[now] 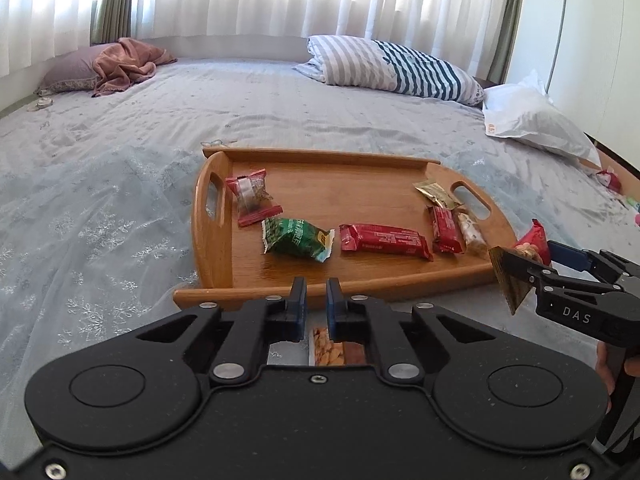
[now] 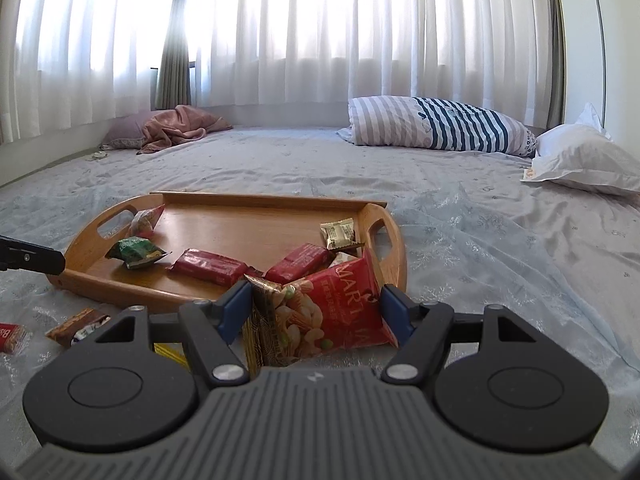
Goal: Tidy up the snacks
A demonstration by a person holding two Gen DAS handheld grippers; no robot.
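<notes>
Your left gripper [image 1: 316,300] has its jaws drawn nearly together just short of the tray's near rim; a nut snack pack [image 1: 328,350] shows beneath them, but you cannot tell from here whether the pads pinch its edge or it simply lies on the bed below. Your right gripper [image 2: 314,308] has its jaws clamped wide across a red nut packet [image 2: 340,312], with a gold-patterned wrapper [image 2: 260,320] pressed in beside it against the left pad.

Beyond the jaws, the wooden tray [image 1: 360,200] sits on the bed [image 1: 120,160] and already carries a green packet [image 1: 298,238], a long red bar [image 1: 386,242], a smaller red bar [image 1: 446,228], a gold sachet [image 1: 434,194] and a clear sweet with red ends [image 1: 252,200]. A few snacks lie loose on the bed at the left of the right-wrist view [image 2: 76,326].

The risk, as I judge it: two slick wrappers in one grip can slide against each other, so the gold one may drop short of the tray. The soft bed could also let the tray tip if you press its rim.

Readable writing: "MART" on the red packet, "DAS" on the right gripper's body [image 1: 576,312]. The other labels are too small to read.
</notes>
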